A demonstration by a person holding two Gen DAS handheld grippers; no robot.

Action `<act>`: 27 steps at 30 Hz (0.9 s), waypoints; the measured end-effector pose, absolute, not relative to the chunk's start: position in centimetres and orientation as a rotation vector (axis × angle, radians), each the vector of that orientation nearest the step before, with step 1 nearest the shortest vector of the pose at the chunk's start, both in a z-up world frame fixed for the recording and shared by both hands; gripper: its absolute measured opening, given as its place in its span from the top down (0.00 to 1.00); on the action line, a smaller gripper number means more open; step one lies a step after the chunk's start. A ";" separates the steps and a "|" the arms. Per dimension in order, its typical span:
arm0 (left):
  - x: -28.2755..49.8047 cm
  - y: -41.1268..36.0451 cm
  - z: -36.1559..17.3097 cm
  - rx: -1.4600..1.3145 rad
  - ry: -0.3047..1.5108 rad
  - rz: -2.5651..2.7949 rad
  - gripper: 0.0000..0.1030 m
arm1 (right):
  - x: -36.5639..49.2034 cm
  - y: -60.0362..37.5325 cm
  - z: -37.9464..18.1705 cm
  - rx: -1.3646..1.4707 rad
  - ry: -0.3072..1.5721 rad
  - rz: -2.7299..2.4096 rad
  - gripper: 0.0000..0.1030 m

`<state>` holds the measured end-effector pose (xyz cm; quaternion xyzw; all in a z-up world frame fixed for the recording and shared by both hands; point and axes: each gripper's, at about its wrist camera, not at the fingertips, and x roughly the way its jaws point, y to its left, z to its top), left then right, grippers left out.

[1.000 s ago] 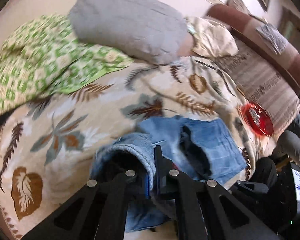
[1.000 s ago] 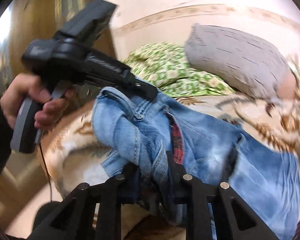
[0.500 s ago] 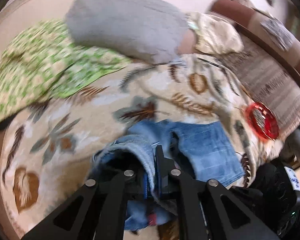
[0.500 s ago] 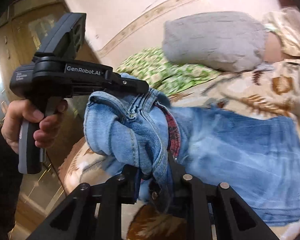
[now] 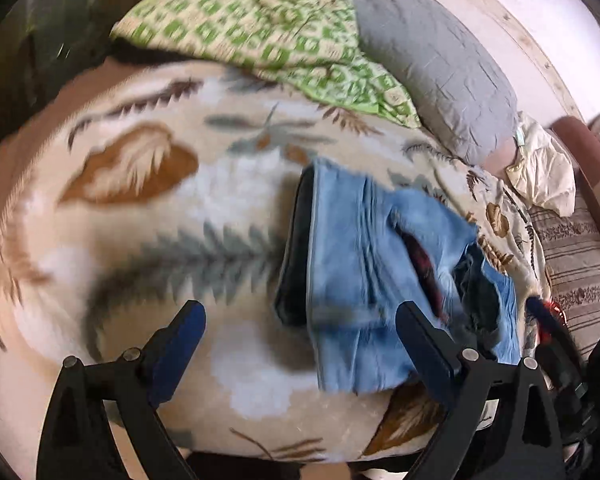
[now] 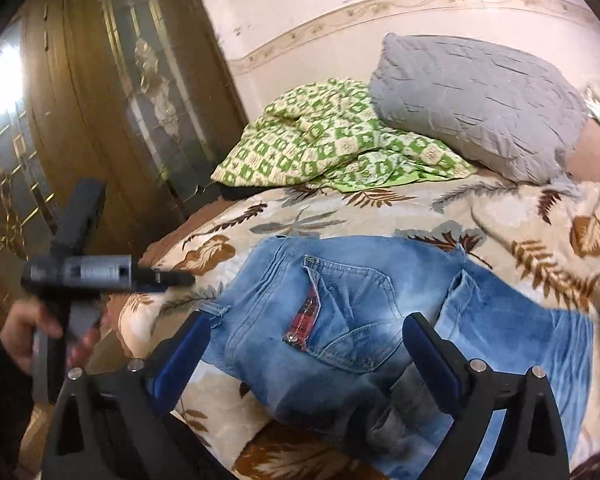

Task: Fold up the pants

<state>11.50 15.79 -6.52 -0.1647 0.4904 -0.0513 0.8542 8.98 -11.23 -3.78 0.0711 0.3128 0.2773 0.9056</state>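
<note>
The blue jeans (image 6: 340, 300) lie folded and flat on the leaf-patterned blanket (image 6: 540, 216), back pocket and a red tab facing up. My right gripper (image 6: 306, 332) hovers just over their near edge. Its jaws are opening wide and the pads touch no cloth. In the left wrist view the jeans (image 5: 360, 276) lie ahead and to the right. My left gripper (image 5: 300, 320) is also opening wide above the blanket (image 5: 160, 240), with only the denim's left edge beneath the gap. The right wrist view shows the left gripper (image 6: 172, 278) held by a hand (image 6: 24, 328), left of the jeans.
A green checked cloth (image 6: 332, 140) and a grey pillow (image 6: 480, 104) lie at the head of the bed. A dark wooden door (image 6: 120, 100) stands beyond the bed's left side. A red object (image 5: 552, 312) and striped fabric (image 5: 576, 264) sit at the right.
Both grippers were shut on the bunched denim and have let go, jaws now wide. The jeans have dropped flat onto the blanket. The left gripper has swung left, rolled and come lower.
</note>
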 end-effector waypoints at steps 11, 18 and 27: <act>11.3 13.1 -12.6 -0.578 0.953 -0.087 0.02 | 13.3 -10.0 0.7 -0.019 0.714 0.641 0.05; 13.2 12.5 -13.1 -0.394 0.903 -0.085 0.58 | 15.5 -7.4 1.6 -0.100 0.799 0.723 0.05; 12.5 13.2 -12.7 -0.322 0.887 -0.179 0.70 | 23.5 -0.7 0.3 -0.230 1.075 0.830 0.05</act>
